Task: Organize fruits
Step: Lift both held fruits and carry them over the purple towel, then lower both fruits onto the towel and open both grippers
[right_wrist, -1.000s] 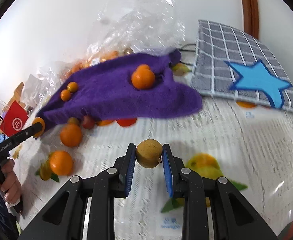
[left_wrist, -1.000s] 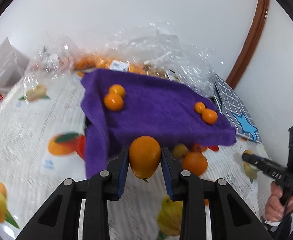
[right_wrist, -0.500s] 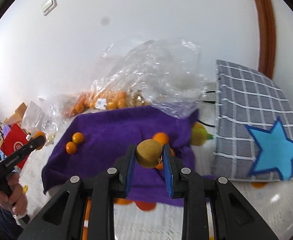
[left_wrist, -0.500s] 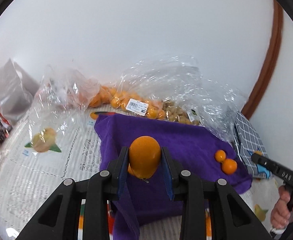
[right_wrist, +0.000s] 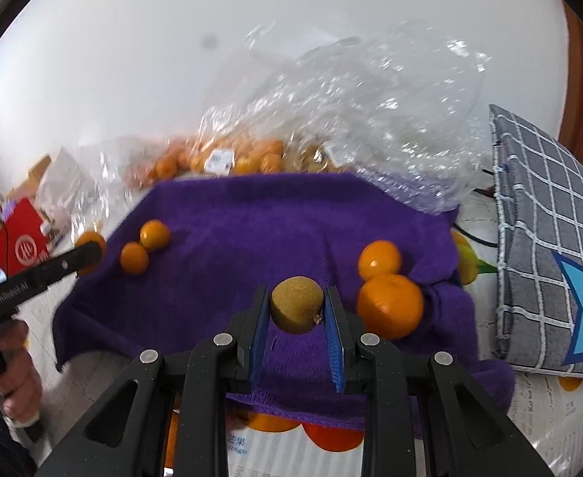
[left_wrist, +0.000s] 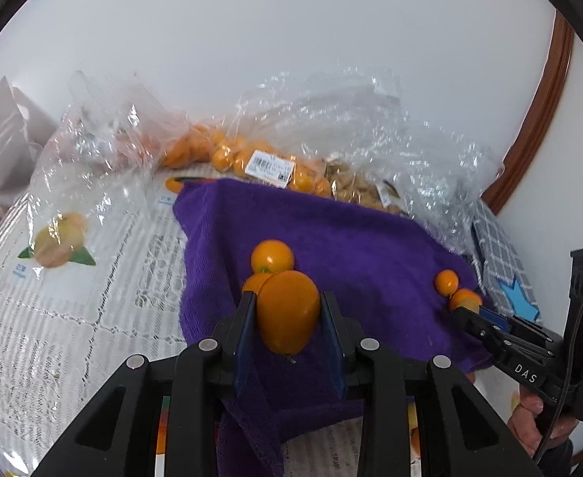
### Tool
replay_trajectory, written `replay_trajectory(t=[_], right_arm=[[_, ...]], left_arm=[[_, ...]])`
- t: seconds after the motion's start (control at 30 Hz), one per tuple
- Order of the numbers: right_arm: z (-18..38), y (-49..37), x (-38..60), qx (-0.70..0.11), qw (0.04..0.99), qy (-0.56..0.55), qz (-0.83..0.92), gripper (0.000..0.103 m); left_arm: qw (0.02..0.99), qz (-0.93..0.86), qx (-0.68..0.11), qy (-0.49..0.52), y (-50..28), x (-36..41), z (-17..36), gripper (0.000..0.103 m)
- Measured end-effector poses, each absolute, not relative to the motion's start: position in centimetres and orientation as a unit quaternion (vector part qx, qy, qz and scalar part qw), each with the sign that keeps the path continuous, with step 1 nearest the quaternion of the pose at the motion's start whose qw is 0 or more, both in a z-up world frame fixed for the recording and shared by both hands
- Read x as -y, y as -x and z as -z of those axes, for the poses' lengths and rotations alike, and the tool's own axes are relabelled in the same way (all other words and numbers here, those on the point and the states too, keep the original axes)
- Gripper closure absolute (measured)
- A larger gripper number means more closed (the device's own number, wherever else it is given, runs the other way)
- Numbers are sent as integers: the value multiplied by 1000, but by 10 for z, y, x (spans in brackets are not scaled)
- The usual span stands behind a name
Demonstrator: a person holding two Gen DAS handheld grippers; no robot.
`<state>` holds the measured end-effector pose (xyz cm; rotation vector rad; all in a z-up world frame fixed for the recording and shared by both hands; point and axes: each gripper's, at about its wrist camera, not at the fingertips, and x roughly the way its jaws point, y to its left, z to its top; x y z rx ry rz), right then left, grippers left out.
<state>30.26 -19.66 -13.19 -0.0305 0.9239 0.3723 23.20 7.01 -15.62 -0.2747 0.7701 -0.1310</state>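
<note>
My left gripper (left_wrist: 288,318) is shut on an oval orange fruit (left_wrist: 287,310), held over the near left part of a purple towel (left_wrist: 355,250). Two small oranges (left_wrist: 271,256) lie on the towel just beyond it. My right gripper (right_wrist: 296,320) is shut on a brown kiwi (right_wrist: 297,304) above the same purple towel (right_wrist: 251,230). Right of the kiwi lie two oranges (right_wrist: 389,304); two smaller ones (right_wrist: 144,246) rest at the towel's left. The right gripper (left_wrist: 460,312) also shows at the left view's right edge, and the left gripper (right_wrist: 88,252) at the right view's left edge.
Clear plastic bags (left_wrist: 331,119) with oranges and pale fruits lie behind the towel against the white wall. A grey checked cloth with a blue star (right_wrist: 550,238) lies to the right. A red box (right_wrist: 19,246) stands far left. The tablecloth (left_wrist: 72,298) has printed fruit.
Both grippers have moved forward over the purple towel, each keeping its fruit. The towel and the bags behind it now look nearer, and the loose oranges on the tablecloth have passed below the views.
</note>
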Motion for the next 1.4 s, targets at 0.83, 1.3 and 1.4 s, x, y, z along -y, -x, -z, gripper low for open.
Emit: replay_trajectory(t=[0.83, 1.3, 1.4], right_arm=[[154, -314, 196, -486, 859, 19, -162, 76], [157, -317, 194, -490, 856, 28, -161, 76], [157, -317, 194, -490, 856, 29, -161, 76]], left_arm=[[902, 70, -413, 106, -239, -55, 171, 73], [901, 67, -418, 95, -242, -52, 173, 73], [901, 67, -419, 91, -243, -51, 173, 73]])
